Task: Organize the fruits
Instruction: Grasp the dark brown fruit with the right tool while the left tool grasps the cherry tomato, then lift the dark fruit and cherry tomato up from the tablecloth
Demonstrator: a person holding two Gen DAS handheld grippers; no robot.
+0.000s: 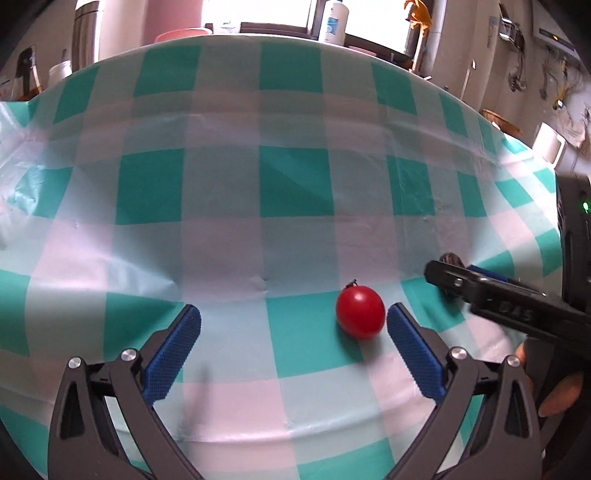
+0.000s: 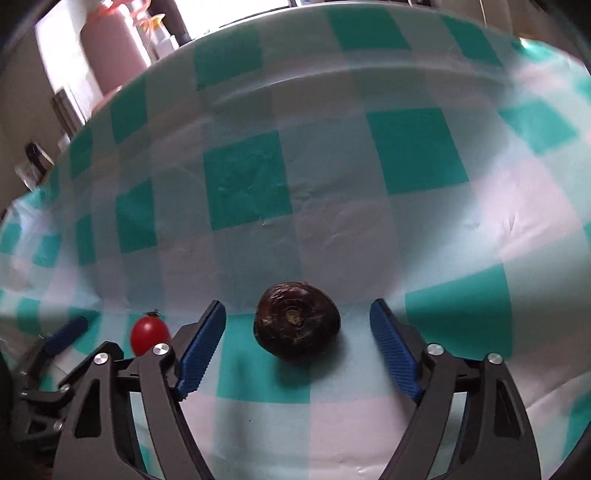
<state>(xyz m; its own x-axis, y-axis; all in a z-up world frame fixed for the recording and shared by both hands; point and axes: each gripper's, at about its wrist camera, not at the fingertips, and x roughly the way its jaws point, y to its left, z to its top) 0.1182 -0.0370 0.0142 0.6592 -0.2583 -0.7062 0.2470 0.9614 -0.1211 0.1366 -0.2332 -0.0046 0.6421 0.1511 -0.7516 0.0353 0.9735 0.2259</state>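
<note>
A small red cherry tomato (image 1: 360, 312) lies on the checked tablecloth, just inside the right blue pad of my left gripper (image 1: 293, 321), whose jaws stand wide open around it without touching. A dark brown, wrinkled round fruit (image 2: 297, 325) rests on the cloth between the blue pads of my right gripper (image 2: 297, 321); gaps show on both sides, so the jaws are open. The tomato (image 2: 149, 334) also shows at the lower left of the right wrist view, beside the left gripper's fingers (image 2: 64, 336). The right gripper's fingers (image 1: 491, 291) enter the left wrist view from the right.
A teal, white and pink checked cloth (image 1: 295, 184) covers the table. Beyond its far edge stand a white bottle (image 1: 332, 20), a metal canister (image 1: 86, 29), a white cup (image 1: 550, 144) and kitchen clutter. A hand (image 1: 557, 391) holds the right gripper.
</note>
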